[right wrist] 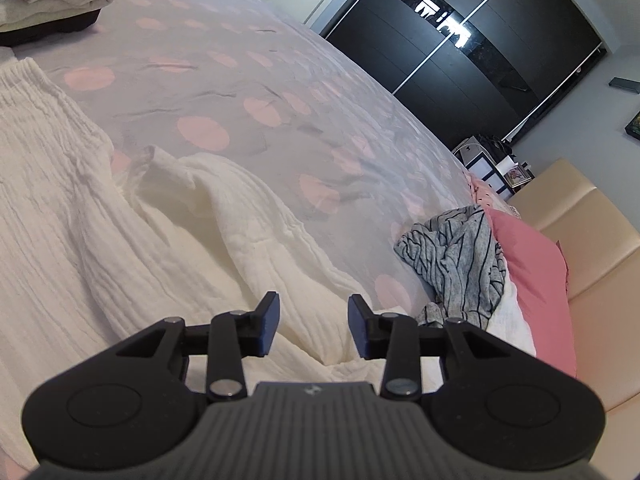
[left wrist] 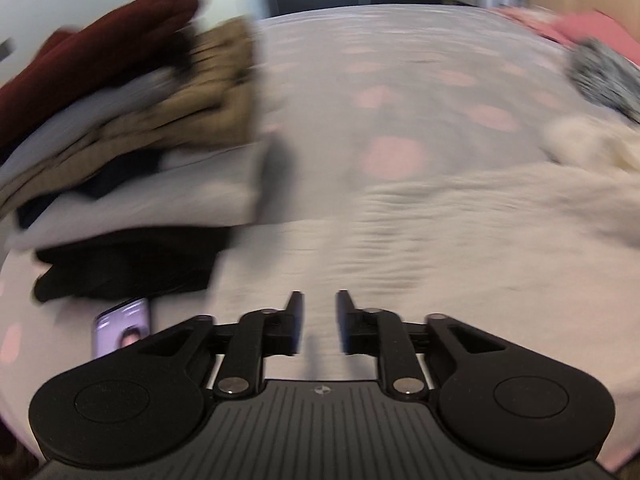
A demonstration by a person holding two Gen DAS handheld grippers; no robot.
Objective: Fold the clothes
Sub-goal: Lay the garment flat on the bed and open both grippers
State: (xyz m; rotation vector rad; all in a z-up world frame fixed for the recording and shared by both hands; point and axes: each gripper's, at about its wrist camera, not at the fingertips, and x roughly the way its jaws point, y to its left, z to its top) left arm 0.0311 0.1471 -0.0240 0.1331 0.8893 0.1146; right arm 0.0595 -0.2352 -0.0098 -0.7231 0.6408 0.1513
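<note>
A cream crinkled garment (right wrist: 80, 216) lies spread on the bed, rumpled into folds toward its right side. My right gripper (right wrist: 313, 326) hovers over its near edge, jaws apart with nothing pressed between the pads. In the blurred left wrist view the same cream garment (left wrist: 400, 248) stretches ahead of my left gripper (left wrist: 319, 320), whose jaws stand a little apart above the cloth with nothing between them. A stack of folded clothes (left wrist: 120, 120), maroon, tan, pale and black, sits at the left.
A white bedspread with pink dots (right wrist: 280, 80) covers the bed. A grey striped garment (right wrist: 456, 252) and a pink pillow (right wrist: 532, 272) lie at the right by a beige headboard (right wrist: 592, 240). A phone (left wrist: 122, 324) lies near the stack. A dark wardrobe (right wrist: 480, 40) stands beyond the bed.
</note>
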